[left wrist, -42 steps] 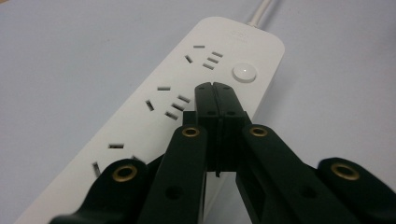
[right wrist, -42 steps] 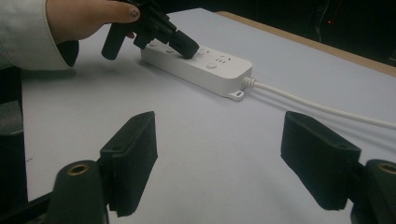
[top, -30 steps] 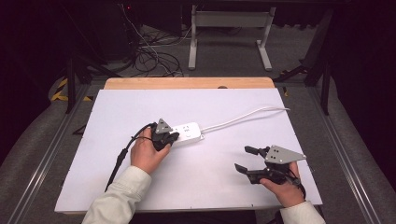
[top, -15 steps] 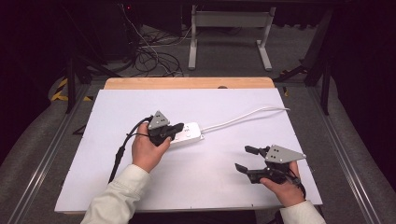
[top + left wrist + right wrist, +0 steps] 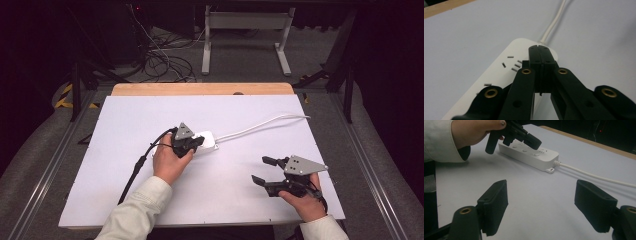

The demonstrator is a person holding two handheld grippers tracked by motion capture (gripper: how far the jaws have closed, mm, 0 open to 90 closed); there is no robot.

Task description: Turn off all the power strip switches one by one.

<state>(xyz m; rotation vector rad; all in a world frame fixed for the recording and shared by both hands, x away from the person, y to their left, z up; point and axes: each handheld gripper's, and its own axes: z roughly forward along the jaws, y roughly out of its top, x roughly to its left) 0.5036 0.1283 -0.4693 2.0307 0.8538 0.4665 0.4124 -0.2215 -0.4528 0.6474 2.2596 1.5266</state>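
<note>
A white power strip [image 5: 209,143] lies near the middle of the white table, and its white cable [image 5: 260,126] runs off to the back right. My left gripper [image 5: 200,141] is shut with nothing between its jaws. In the left gripper view its tips [image 5: 539,50] are over the cable end of the strip [image 5: 506,65], beside the socket slots. The right gripper view shows those shut jaws [image 5: 524,136] just above the strip [image 5: 529,153]; contact is unclear. My right gripper [image 5: 260,170] is held open and empty near the front right, its jaws [image 5: 541,202] facing the strip.
The white table top [image 5: 130,120] has a wooden strip [image 5: 200,89] along its far edge. A black cable [image 5: 137,167] trails from the left gripper toward the front left. Beyond the table are floor cables and a metal stand [image 5: 245,35].
The left gripper has shifted a little to the right and forward along the power strip. The right gripper has stayed where it was, still open.
</note>
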